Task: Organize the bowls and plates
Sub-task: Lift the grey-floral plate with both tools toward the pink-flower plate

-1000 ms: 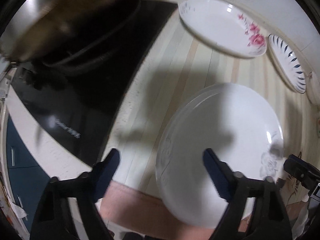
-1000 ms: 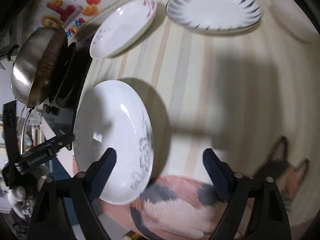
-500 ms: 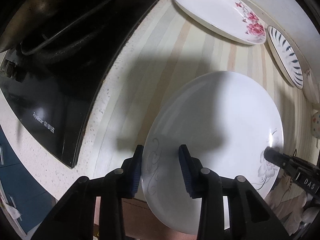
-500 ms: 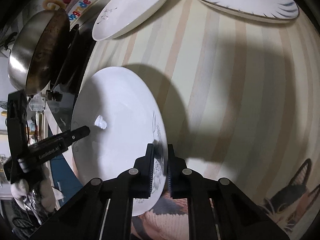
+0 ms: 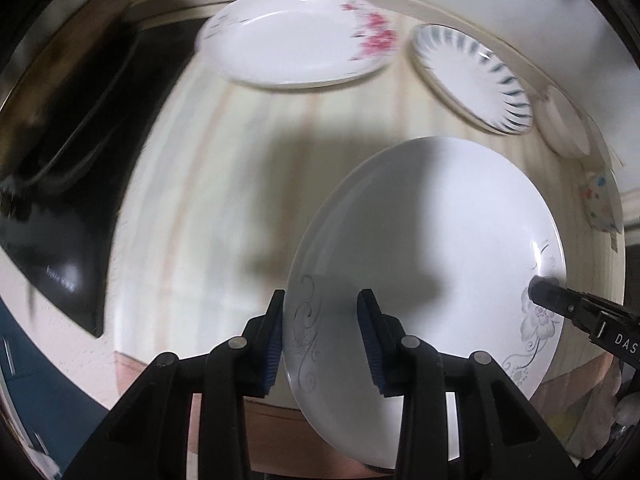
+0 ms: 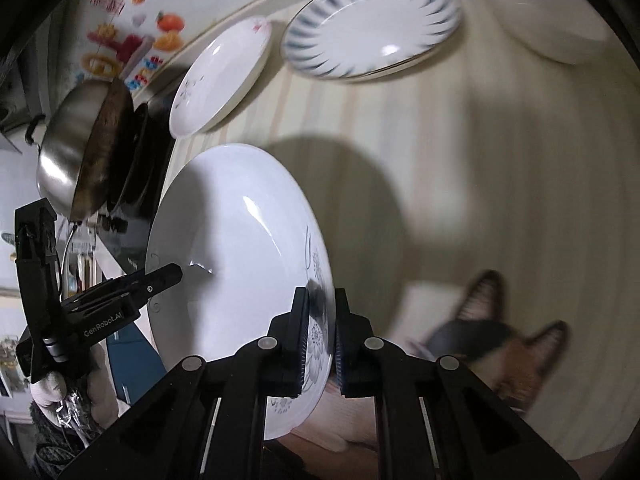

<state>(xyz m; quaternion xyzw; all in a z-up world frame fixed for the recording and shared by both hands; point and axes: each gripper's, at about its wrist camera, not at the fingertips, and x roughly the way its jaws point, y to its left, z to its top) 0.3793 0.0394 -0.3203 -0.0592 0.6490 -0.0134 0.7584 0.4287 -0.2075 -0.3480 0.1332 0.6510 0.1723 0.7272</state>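
Note:
A large white plate with grey flower print (image 5: pixel 432 240) is held above the striped counter by both grippers and also shows in the right wrist view (image 6: pixel 240 248). My left gripper (image 5: pixel 320 336) is shut on its left rim. My right gripper (image 6: pixel 320 332) is shut on its right rim, and its tip shows in the left wrist view (image 5: pixel 540 288). A white plate with pink flowers (image 5: pixel 296 36) and a blue-striped plate (image 5: pixel 472 76) lie at the back of the counter. They also show in the right wrist view, pink-flower plate (image 6: pixel 220 80), striped plate (image 6: pixel 372 24).
A black cooktop (image 5: pixel 60 216) with a steel wok (image 6: pixel 80 148) is at the left. A small white bowl (image 5: pixel 564 128) and a dotted bowl (image 5: pixel 600 204) stand at the far right. A cat-print cloth (image 6: pixel 500 340) lies at the counter's front.
Both grippers closed on the flower-print plate's opposite rims and lifted it off the counter. The views now look further toward the back plates.

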